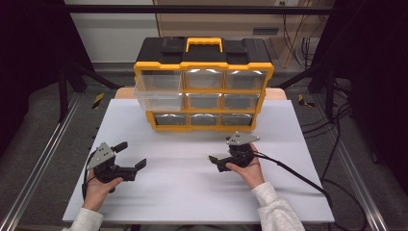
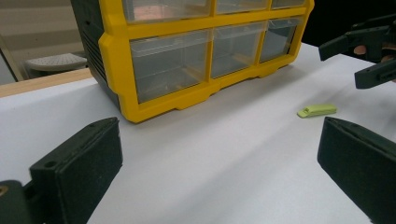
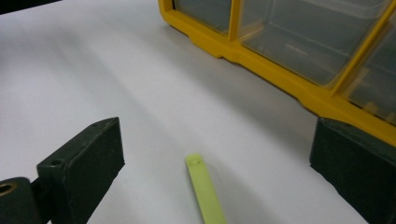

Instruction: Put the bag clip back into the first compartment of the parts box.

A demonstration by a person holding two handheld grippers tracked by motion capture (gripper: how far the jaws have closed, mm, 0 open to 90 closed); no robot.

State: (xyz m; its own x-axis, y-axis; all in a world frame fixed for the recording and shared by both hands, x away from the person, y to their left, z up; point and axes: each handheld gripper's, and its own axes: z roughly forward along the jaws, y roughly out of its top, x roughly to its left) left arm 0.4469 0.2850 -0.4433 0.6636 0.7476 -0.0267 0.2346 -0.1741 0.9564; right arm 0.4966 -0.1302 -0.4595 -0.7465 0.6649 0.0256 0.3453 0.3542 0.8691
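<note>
- The green strip (image 3: 205,191) lies flat on the white surface (image 1: 192,192), in front of the yellow organizer (image 1: 204,82) and well apart from it.
- The right tool (image 1: 217,162) hovers just over the strip with jaws spread wide, gripping nothing; in the right gripper view the strip sits between the jaws.
- There its long axis runs away from the camera, along the jaws' line, so closing across its narrow width looks feasible.
- The left tool (image 1: 131,159) is also open and empty, farther off; the strip (image 2: 317,110) lies ahead to its right.
- The organizer's top-left drawer (image 1: 159,91) stands pulled out.
</note>
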